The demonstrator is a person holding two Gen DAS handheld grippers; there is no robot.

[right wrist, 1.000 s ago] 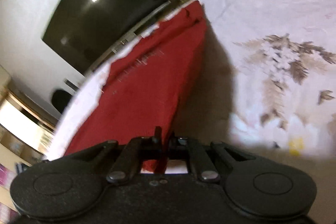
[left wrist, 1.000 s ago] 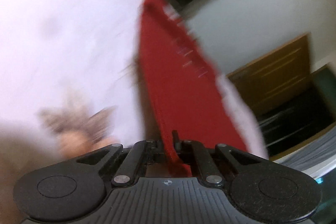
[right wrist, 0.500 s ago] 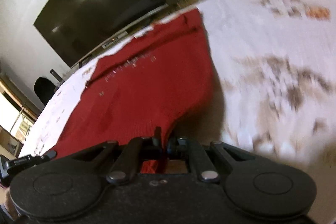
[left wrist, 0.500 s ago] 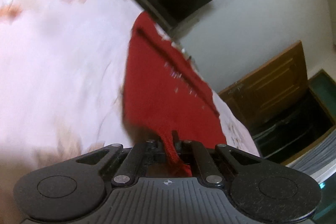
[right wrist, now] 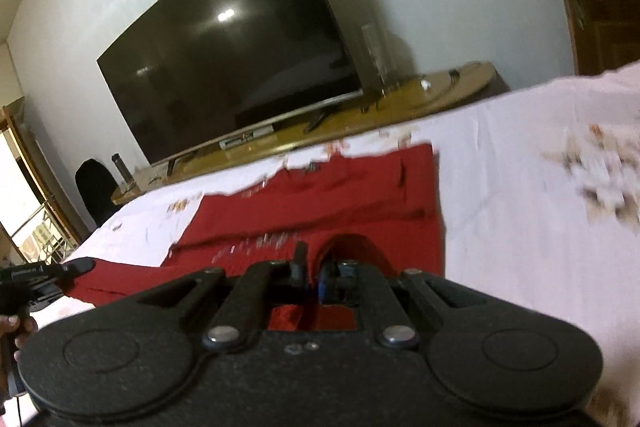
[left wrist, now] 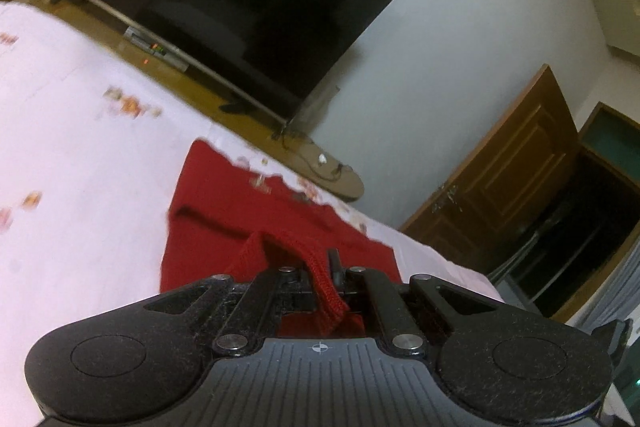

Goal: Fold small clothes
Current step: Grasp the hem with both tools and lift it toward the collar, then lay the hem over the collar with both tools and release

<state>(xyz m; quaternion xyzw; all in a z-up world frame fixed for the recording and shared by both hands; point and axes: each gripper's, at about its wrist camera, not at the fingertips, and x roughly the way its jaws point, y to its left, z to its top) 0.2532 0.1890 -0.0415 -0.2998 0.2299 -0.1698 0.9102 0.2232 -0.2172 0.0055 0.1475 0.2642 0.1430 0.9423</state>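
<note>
- The red garment (right wrist: 320, 195) lies spread on the white flowered bedsheet (right wrist: 512, 163), its far edge toward the TV (right wrist: 232, 67).
- The left gripper (left wrist: 330, 267) is closed on a ribbed red edge of the garment, and this edge stands up a little from the cloth.
- The right gripper (right wrist: 314, 267) is also closed on a near edge of the garment; a small loop of cloth rises just beyond its fingers.
- In the right view the left gripper shows at the far left, holding the other near corner, well apart from the right one.
- I judge that the step in hand is a fold: both near corners are pinched and raised, but not yet laid down.
- The next move, I think, needs both grippers to carry the near edge toward the far edge at the same height and the same pace, so the cloth does not twist.
- Then the fingers should open only when the edges lie together.
</note>
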